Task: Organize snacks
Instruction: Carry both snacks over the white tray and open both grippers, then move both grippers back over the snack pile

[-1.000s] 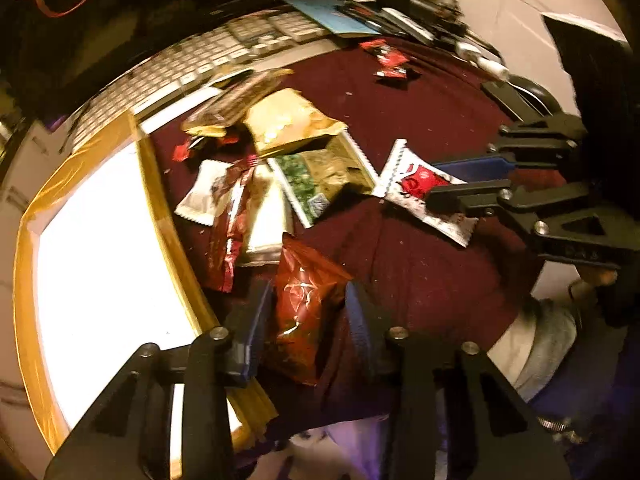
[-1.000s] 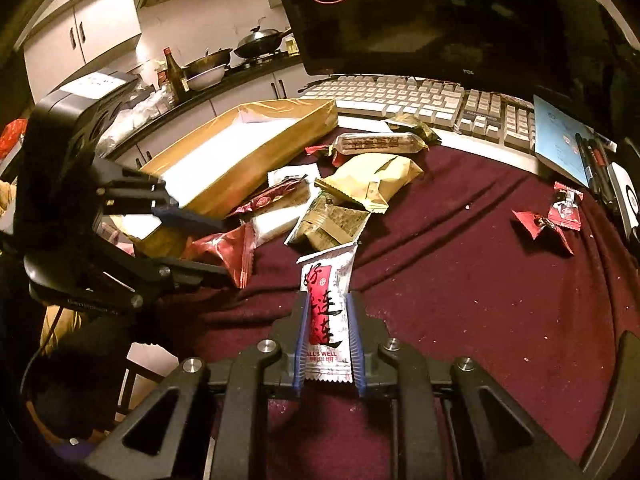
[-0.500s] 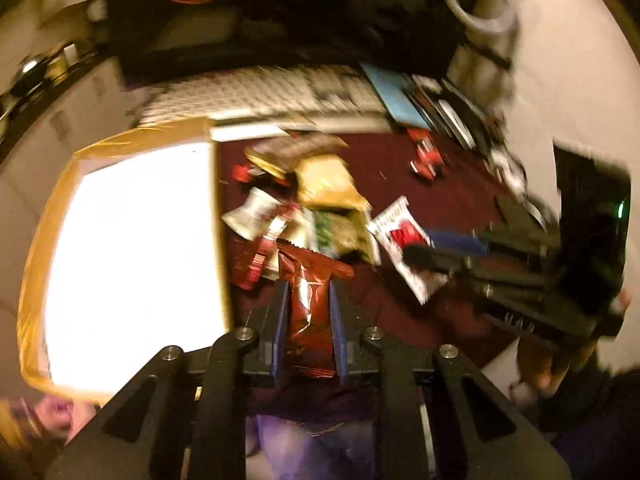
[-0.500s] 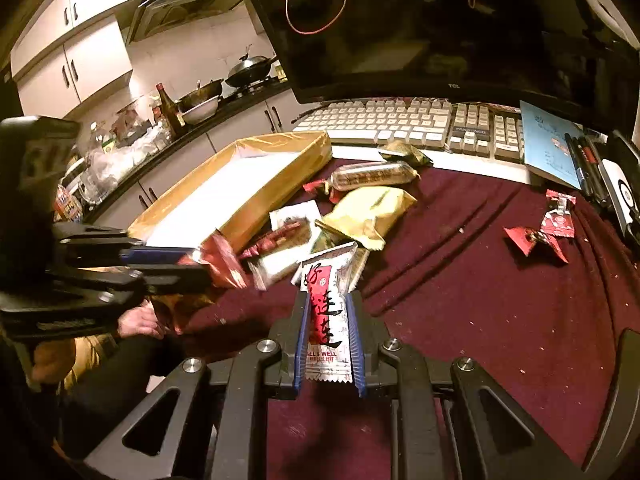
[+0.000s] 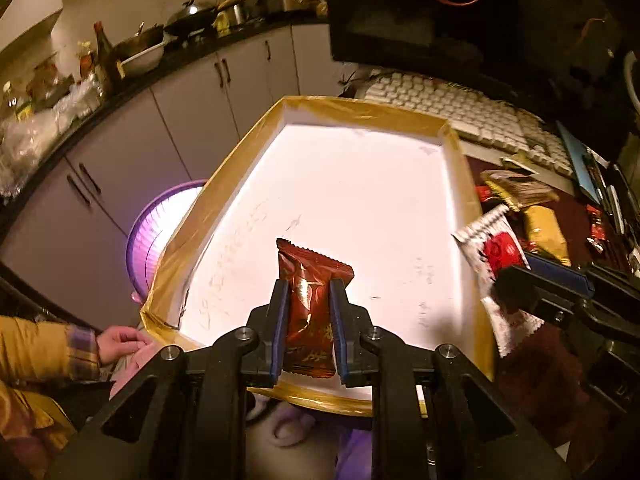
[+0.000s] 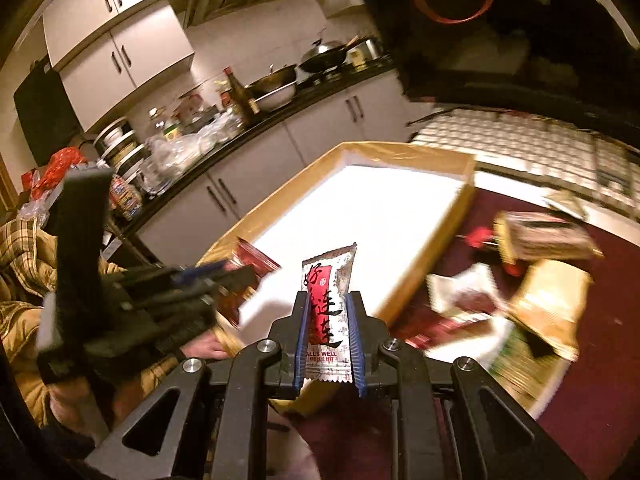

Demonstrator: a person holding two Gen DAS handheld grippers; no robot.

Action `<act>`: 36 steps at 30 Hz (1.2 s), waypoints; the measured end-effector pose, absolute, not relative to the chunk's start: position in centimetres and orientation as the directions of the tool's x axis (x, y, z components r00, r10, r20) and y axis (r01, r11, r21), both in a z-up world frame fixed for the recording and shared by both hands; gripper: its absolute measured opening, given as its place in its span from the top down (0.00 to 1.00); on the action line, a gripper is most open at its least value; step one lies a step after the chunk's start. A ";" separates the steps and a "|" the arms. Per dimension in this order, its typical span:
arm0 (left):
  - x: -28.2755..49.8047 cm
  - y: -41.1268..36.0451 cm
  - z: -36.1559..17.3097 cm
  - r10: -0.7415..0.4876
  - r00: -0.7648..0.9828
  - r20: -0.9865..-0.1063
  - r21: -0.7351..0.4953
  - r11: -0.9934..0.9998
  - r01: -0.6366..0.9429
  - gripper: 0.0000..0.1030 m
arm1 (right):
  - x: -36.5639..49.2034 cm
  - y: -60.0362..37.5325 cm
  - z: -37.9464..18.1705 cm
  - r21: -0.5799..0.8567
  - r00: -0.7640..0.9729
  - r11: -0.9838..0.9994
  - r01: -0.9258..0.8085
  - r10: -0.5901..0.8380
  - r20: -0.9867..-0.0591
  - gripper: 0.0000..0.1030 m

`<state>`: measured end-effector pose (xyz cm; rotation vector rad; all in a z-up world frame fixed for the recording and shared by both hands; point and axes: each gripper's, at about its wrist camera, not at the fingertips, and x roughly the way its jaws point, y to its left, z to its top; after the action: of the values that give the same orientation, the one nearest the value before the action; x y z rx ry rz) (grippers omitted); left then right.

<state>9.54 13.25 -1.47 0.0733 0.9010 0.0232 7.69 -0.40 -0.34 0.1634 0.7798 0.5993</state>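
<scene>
My left gripper (image 5: 307, 320) is shut on a dark red snack packet (image 5: 310, 304) and holds it over the near end of a shallow white box with gold-taped rim (image 5: 360, 108). My right gripper (image 6: 329, 340) is shut on a white and red snack packet (image 6: 329, 312), held above the box's near right corner (image 6: 420, 264). The right gripper and its packet also show in the left wrist view (image 5: 496, 256), at the box's right rim. The left gripper shows in the right wrist view (image 6: 208, 280), low on the left. The box is empty inside.
Several loose snack packets (image 5: 536, 216) lie on the dark red cloth (image 6: 580, 420) right of the box. A white keyboard (image 5: 460, 108) and a dark monitor (image 5: 440, 12) stand behind. A purple basket (image 5: 160, 232) sits below the box's left side. Kitchen cabinets stand beyond.
My left gripper closed on the dark red packet, lifted it off the cloth and carried it left over the box. My right gripper carried its white and red packet left, to the box's edge.
</scene>
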 end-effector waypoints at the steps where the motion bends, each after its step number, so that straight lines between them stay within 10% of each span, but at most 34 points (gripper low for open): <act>1: 9.7 13.5 -1.7 0.060 0.621 -0.782 0.079 0.997 0.004 0.83 | 8.1 0.4 -0.5 0.348 0.548 0.822 -0.450 0.562 -0.619 0.82; 22: 10.6 14.3 -3.8 0.111 0.596 -0.795 0.115 0.993 -0.031 0.81 | 10.2 5.2 -4.2 0.184 0.557 0.877 -0.444 0.431 -0.710 0.82; 33: 9.4 13.7 -2.5 0.074 0.657 -0.751 0.088 0.996 -0.012 0.26 | 7.5 0.3 -1.8 0.282 0.612 0.863 -0.420 0.498 -0.614 0.39; 36: 9.1 13.5 -2.4 0.043 0.659 -0.751 0.056 0.998 -0.002 0.25 | 6.2 -3.0 -1.1 0.332 0.638 0.859 -0.389 0.512 -0.576 0.36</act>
<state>9.07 13.47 -2.38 0.0517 0.8509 0.0253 6.24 -2.97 -1.09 0.1840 0.7123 0.5174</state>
